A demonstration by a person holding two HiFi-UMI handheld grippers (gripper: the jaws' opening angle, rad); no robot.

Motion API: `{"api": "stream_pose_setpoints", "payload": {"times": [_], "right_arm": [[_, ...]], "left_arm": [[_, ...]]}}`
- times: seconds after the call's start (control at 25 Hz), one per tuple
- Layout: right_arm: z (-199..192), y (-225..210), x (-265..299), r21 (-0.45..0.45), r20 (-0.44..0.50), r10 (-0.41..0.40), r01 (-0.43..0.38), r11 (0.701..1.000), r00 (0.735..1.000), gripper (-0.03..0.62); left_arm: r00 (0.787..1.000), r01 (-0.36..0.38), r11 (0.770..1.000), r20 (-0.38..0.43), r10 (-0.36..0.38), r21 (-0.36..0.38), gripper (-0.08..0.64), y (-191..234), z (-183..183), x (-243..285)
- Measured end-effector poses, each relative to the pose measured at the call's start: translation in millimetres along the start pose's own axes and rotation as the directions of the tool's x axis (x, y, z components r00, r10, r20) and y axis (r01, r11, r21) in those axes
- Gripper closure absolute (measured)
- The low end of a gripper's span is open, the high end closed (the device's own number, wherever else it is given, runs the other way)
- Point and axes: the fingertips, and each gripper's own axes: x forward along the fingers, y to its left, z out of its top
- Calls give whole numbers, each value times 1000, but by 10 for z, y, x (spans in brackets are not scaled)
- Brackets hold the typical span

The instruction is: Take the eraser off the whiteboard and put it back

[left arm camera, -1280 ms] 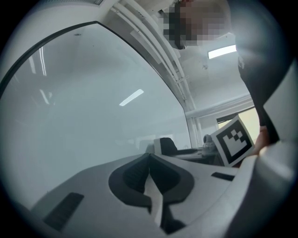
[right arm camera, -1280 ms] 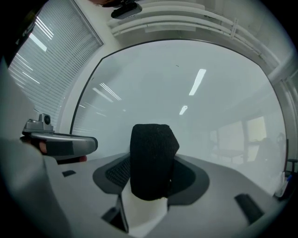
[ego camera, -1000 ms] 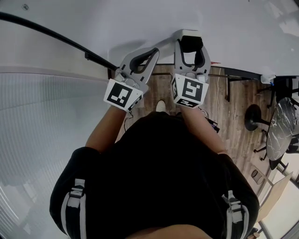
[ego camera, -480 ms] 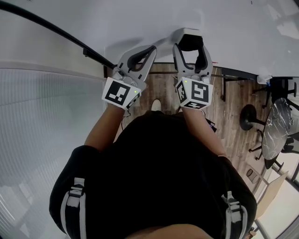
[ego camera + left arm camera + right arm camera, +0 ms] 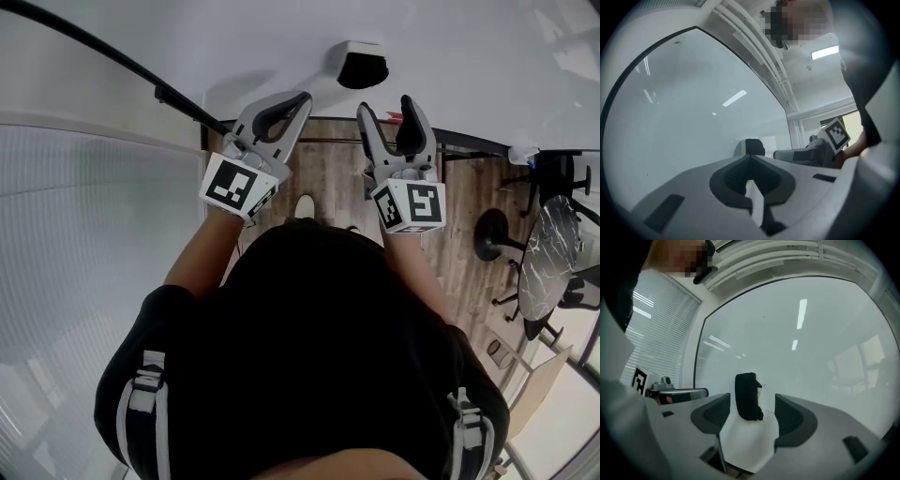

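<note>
Seen from above: 1 person in a black top (image 5: 309, 366), arms out toward 1 whiteboard (image 5: 487, 56), w/ 2 hand-held tools. Each carries 1 marker cube, so 2 cubes in all.

1 eraser (image 5: 363, 66), dark pad in a white shell, sits stuck on the whiteboard, held by neither tool.

Left tool (image 5: 281, 108): the left gripper view shows its jaws narrow, tips together, nothing betw. them. The eraser shows just past its tips and a bit to the right, not touching.

Right tool (image 5: 394, 108): jaws wide but closing, pads bare. In the right gripper view the eraser (image 5: 748, 397) stands upright on the board ahead. It lines up w/ the gap betw. the jaws, nearer the left jaw. The head view shows it beyond the tips and clear of them, w/ bare board betw. No contact.

In the head view the eraser is above and betw. the 2 tools, closer to the right one.

Also in view: 1 window blind (image 5: 84, 253) at left, wood floor (image 5: 328, 178) below the tools, and 1 round table (image 5: 548, 262) at far right.
</note>
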Motion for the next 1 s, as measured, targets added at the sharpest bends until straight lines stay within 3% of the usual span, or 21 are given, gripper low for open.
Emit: {"api": "stream_pose_setpoints", "payload": {"times": [0.28, 0.56, 1.0], "right_arm": [[254, -200, -518, -54, 85, 81, -76, 996, 993, 428], [310, -206, -928, -68, 85, 259, -254, 965, 962, 580], [326, -180, -1532, -78, 72, 421, -416, 906, 904, 589]], "left_arm": [[1000, -20, 1000, -9, 20, 17, 555, -507, 60, 46], [999, -43, 999, -6, 43, 34, 555, -1035, 122, 85], [997, -75, 996, -21, 76, 38, 555, -1657, 136, 29]]}}
